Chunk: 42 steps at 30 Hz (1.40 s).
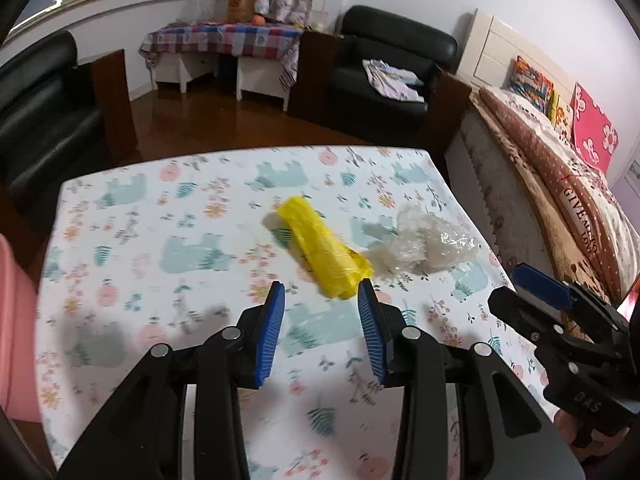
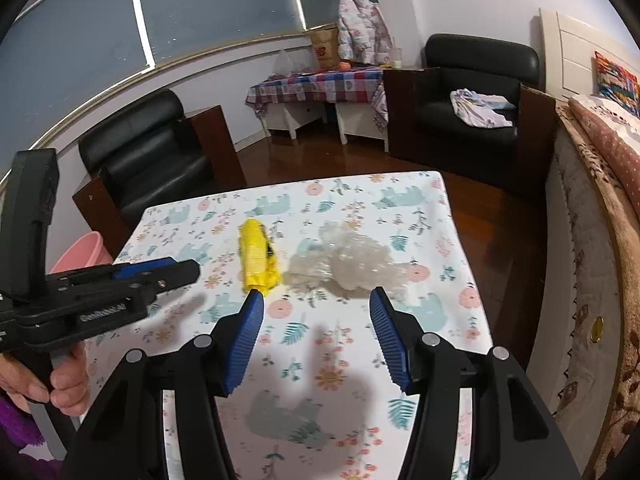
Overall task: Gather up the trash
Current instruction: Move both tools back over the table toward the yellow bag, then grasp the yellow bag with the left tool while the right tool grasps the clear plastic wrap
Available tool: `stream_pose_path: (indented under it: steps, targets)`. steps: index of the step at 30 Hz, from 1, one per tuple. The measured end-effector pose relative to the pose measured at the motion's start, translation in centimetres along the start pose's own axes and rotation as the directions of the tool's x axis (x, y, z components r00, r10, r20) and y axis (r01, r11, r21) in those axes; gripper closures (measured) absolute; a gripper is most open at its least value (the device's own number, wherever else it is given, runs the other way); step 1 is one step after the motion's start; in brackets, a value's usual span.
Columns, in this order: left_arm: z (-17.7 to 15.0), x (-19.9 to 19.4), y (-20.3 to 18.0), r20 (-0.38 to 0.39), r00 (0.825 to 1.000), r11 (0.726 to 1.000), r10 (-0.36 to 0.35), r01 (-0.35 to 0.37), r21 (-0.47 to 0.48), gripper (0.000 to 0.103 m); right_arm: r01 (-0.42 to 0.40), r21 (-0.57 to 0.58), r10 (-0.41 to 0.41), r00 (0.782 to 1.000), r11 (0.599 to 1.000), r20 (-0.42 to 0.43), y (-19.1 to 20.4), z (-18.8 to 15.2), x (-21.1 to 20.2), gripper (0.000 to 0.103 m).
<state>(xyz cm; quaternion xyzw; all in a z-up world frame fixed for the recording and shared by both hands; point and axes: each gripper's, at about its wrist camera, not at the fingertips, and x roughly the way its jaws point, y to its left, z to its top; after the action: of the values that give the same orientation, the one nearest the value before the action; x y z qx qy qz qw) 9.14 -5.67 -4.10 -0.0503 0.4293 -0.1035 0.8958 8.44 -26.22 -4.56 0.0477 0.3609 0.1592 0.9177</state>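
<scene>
Crinkled clear plastic wrap beside glossy yellow plastic bag.

We lose the near end of the crumpled yellow plastic wrapper behind the tip of the right gripper's left blue ribbed finger in the right wrist view; in the left wrist view the same wrapper is smeared by motion blur just ahead of our left gripper's fingertips. The round pink plastic basin left of the fingers is half hidden behind the table's edge and the other tool. The print on the black panel of the wrapper is too small to read. Our hand is cut off by the frame's left edge.
</scene>
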Motion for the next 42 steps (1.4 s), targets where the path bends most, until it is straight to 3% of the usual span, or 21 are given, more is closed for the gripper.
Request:
stream_pose_path:
  steps: [15, 21, 27, 42]
  targets:
    - [1.5, 5.8, -1.5, -0.084, 0.996, 0.999, 0.027, -0.029, -0.023, 0.065, 0.014, 0.054, -0.012, 1.000, 0.998, -0.020, -3.1, 0.2, 1.4, 0.044]
    - [1.2, 7.0, -1.1, -0.105, 0.994, 0.998, 0.045, -0.048, -0.035, 0.087, 0.007, 0.027, -0.007, 1.000, 1.000, -0.028, -2.9, 1.0, 2.6, 0.041]
    - [1.0, 5.9, -0.9, -0.073, 0.996, 0.999, 0.042, -0.044, -0.023, 0.098, 0.001, 0.010, -0.001, 0.999, 1.000, -0.039, -2.7, 2.6, 4.2, 0.039]
    - [0.2, 2.8, -0.7, -0.013, 0.998, 0.998, 0.067, -0.067, 0.017, 0.099, 0.052, 0.008, -0.050, 0.992, 0.999, -0.113, -3.4, 4.0, 9.1, 0.038]
